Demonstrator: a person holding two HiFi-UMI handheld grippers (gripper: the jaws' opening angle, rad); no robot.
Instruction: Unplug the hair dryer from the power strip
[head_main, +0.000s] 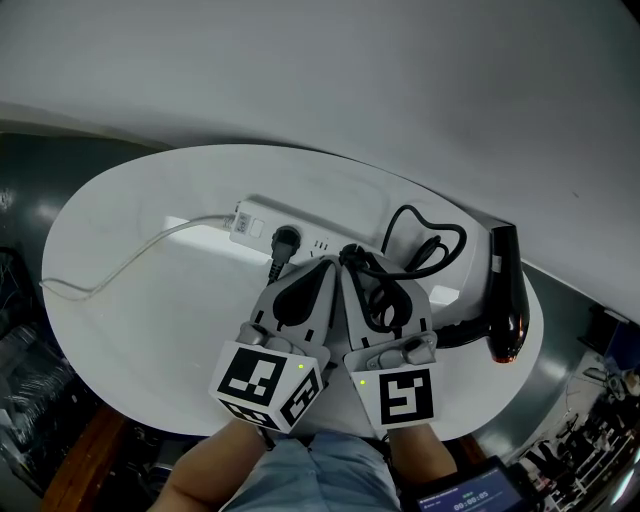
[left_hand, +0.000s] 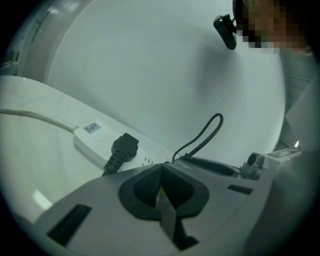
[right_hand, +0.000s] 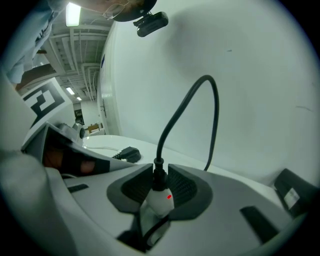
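White round counter (head_main: 130, 300), pale wall behind. Black plug (head_main: 285, 240) sits in the power strip (head_main: 258, 222); hair dryer (head_main: 505, 290) lies right. Right tool (right_hand: 159, 172) pinches the cord (right_hand: 157, 150); left tool (left_hand: 161, 172) closed, empty. I'd regrip at the plug and pull straight.

Nothing reads clearly. A small label (left_hand: 91, 128) on the strip (left_hand: 90, 145), ahead-left of the left gripper's (left_hand: 161, 187) jaws, is too blurred. Square markers (head_main: 262, 378) cover the cubes (head_main: 405, 395) behind the jaws.
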